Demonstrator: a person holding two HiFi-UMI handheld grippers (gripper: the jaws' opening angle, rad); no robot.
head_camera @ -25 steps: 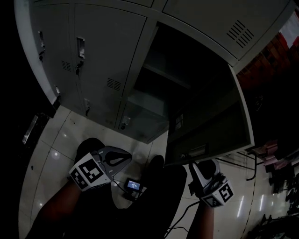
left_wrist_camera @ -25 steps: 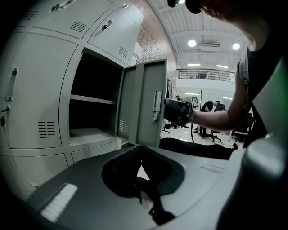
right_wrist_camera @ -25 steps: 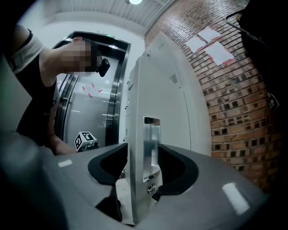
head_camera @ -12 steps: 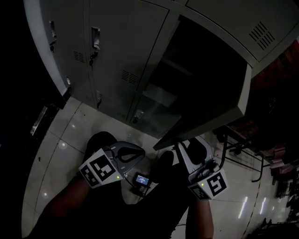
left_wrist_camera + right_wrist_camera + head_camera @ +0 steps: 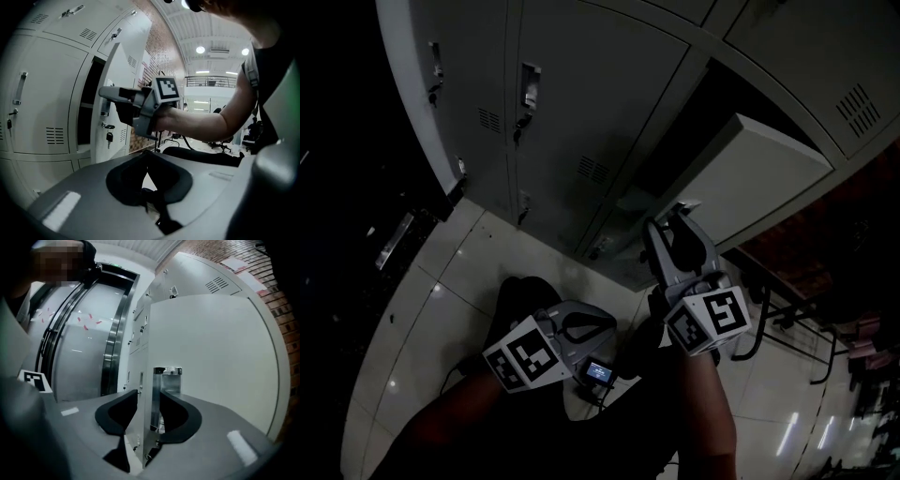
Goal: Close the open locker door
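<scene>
Locker door [image 5: 761, 167] nipped at its free edge by the right gripper [image 5: 672, 221], raised in front of the chest. Along that gripper's own view: one jaw on each face of the thin door edge, closed onto it, with the chromed latch plate [image 5: 167, 380] just above the right-hand jaw. Door partway round, standing out at an angle from the grey bank of lockers [image 5: 562, 103], with a dark slice of the open compartment [image 5: 712, 92] showing behind it.

Left gripper [image 5: 602, 326] held low and close to the body, jaws brought together on nothing, well apart from the door. From its view, looking across: the right gripper's marker cube [image 5: 167, 89] and a bare forearm [image 5: 206, 126], the pale door beyond them, and a key [image 5: 109, 137] hanging from a lock low on the door's face.

Further out: pale tiled floor [image 5: 422, 300] underfoot, a small lit screen [image 5: 600, 372] just beside the left gripper, and a brick wall [image 5: 157, 51] past the end of the lockers.
</scene>
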